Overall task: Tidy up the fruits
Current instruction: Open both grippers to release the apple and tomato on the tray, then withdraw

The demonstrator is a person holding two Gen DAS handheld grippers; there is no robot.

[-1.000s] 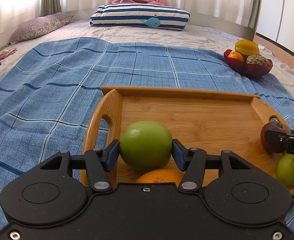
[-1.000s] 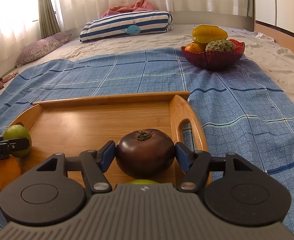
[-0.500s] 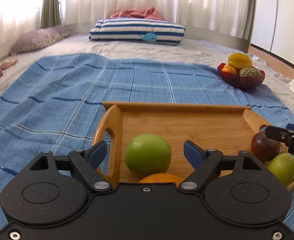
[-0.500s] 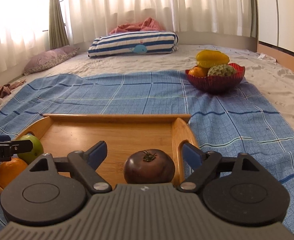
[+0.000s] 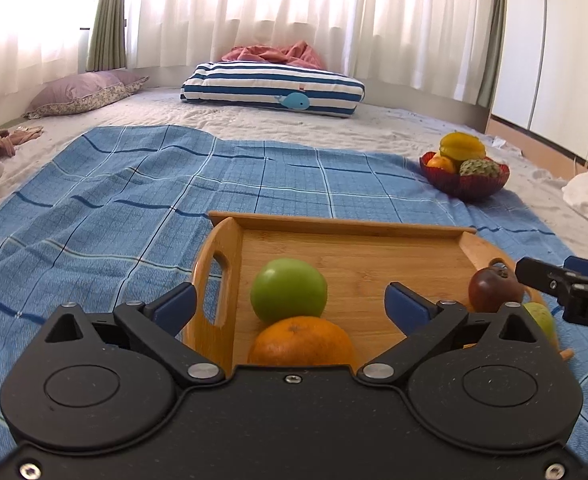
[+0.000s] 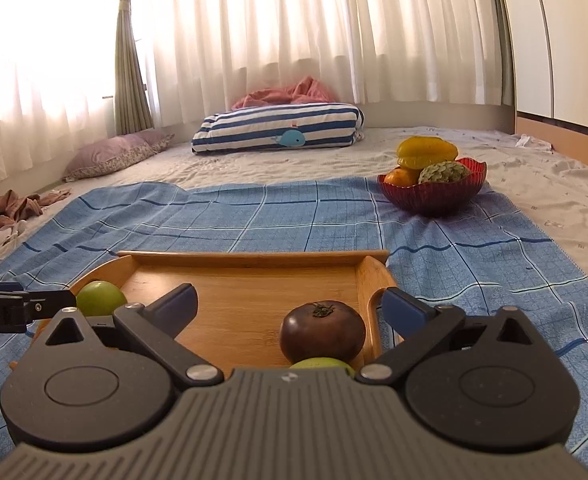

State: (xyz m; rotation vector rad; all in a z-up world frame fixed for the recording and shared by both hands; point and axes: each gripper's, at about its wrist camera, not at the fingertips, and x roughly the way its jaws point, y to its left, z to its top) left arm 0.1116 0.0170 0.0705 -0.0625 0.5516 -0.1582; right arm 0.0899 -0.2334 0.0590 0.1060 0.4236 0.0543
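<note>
From the left wrist view, the left gripper [image 5: 290, 306] has its jaws opening, spread wide of the green fruit [image 5: 289, 296], which sits between them untouched on the floor of the wooden tray [image 5: 342, 224]. An orange [image 5: 301, 341] lies just in front of it, nearer the camera, the two touching or nearly so. Both rest against the tray's left handle side, likely so the row fills from that end. The green fruit is close to round, so it shows no clear long axis; I cannot find its stem from here.

At the tray's far right the dark fruit [image 5: 494, 289] sits beside a pale green one [image 5: 540, 318], mostly hidden behind the gripper body.

From the right wrist view, the right gripper [image 6: 290, 306] is likewise opening, its pads clear of the dark fruit, which stands on the tray by the right handle with its calyx up (slightly squat, wider than tall). The red bowl [image 6: 432, 198] farther off on the blue cloth [image 6: 254, 212] holds more fruit, probably still to be moved.
</note>
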